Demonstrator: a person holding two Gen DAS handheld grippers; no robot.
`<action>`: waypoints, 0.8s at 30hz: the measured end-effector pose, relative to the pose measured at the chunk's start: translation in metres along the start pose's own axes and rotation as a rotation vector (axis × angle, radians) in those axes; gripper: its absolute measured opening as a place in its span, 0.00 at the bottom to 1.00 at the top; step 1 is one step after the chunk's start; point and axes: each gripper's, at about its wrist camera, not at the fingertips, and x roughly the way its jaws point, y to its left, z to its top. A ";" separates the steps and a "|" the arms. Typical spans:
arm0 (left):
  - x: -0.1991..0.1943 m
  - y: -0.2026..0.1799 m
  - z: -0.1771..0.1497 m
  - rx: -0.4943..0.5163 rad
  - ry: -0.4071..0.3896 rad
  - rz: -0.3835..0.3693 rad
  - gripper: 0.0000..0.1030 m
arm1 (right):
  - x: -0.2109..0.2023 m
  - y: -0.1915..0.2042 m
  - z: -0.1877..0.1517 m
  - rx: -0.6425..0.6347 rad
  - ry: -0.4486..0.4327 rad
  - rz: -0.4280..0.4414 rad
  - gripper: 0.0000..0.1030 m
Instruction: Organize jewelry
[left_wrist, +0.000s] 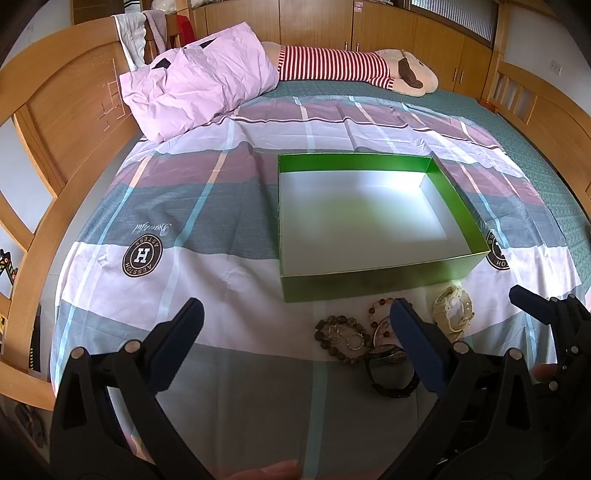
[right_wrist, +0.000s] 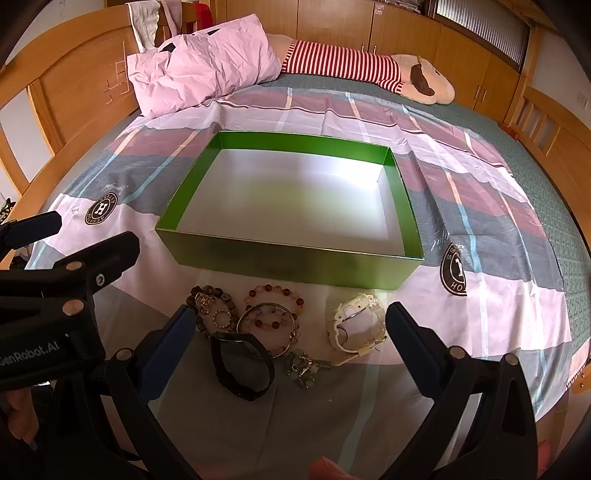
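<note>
Both tongs wide, nothing gripped. Right gripper (right_wrist: 286, 314) hangs over the jewelry pile – black watch (right_wrist: 242, 363) between its fingers, cream watch (right_wrist: 354, 325) just inside the right finger (right_wrist: 410, 332). Left gripper (left_wrist: 295, 317) sits left of the pile; its right finger (left_wrist: 417, 339) covers part of the amber bead bracelet (left_wrist: 380, 308). Dark bead bracelet (left_wrist: 340, 334) lies between the left gripper's fingers. All pieces lie on the plaid sheet (right_wrist: 498, 302) near the bed's front edge, just before the green box's (right_wrist: 295, 266) near wall. Box holds nothing. Right view alone shows a silver bangle (right_wrist: 266, 321) and a pale green charm piece (right_wrist: 304, 365); the left view hides them.
</note>
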 end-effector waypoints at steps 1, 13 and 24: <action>0.000 0.000 0.000 -0.001 0.001 0.001 0.98 | 0.000 0.000 0.000 0.000 0.000 0.000 0.99; 0.003 0.001 0.000 -0.005 0.012 0.007 0.98 | 0.003 -0.005 0.003 -0.015 0.002 -0.032 0.99; 0.058 -0.007 -0.018 0.026 0.240 -0.101 0.90 | 0.051 -0.106 0.003 0.216 0.163 -0.014 0.61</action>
